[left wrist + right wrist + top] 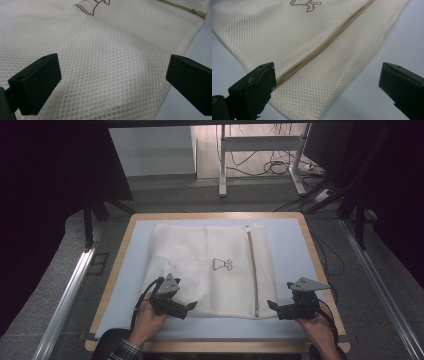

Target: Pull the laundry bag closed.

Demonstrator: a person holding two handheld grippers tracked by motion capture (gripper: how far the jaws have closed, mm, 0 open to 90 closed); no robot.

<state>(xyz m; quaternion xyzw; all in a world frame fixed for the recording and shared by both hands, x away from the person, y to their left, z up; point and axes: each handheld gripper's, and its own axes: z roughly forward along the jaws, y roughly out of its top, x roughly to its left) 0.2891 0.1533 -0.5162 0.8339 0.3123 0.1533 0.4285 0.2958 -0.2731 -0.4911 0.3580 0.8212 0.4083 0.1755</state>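
One mesh laundry bag [210, 270] lies flat across the middle of the tabletop [295, 240], cream-coloured, with a small outline drawing [223, 265] printed near its centre. Its zipper [252, 270] runs from the far edge to the near edge along the bag's right side, and as far as I can see it is closed along its whole length; the pull tab [248, 228] seems to sit at the far end, though it is too small to be sure. The cloth bulges slightly on the left half, so something may be inside, but I can't tell.

Nothing has been gripped yet. The left gripper [190, 307] hovers at the bag's near left corner, its jaws spread wide over the mesh [112, 62] without pinching any of it. The right gripper [271, 305] sits just off the near right corner, jaws equally wide, with the near end of the zipper [287, 76] just by one jaw and bare tabletop [374, 62] under the other.

To my eye the work is at its very start: both hands are lined up on the near edge, and the taking hold, and whatever follows (opening, folding or lifting), is all still to come.
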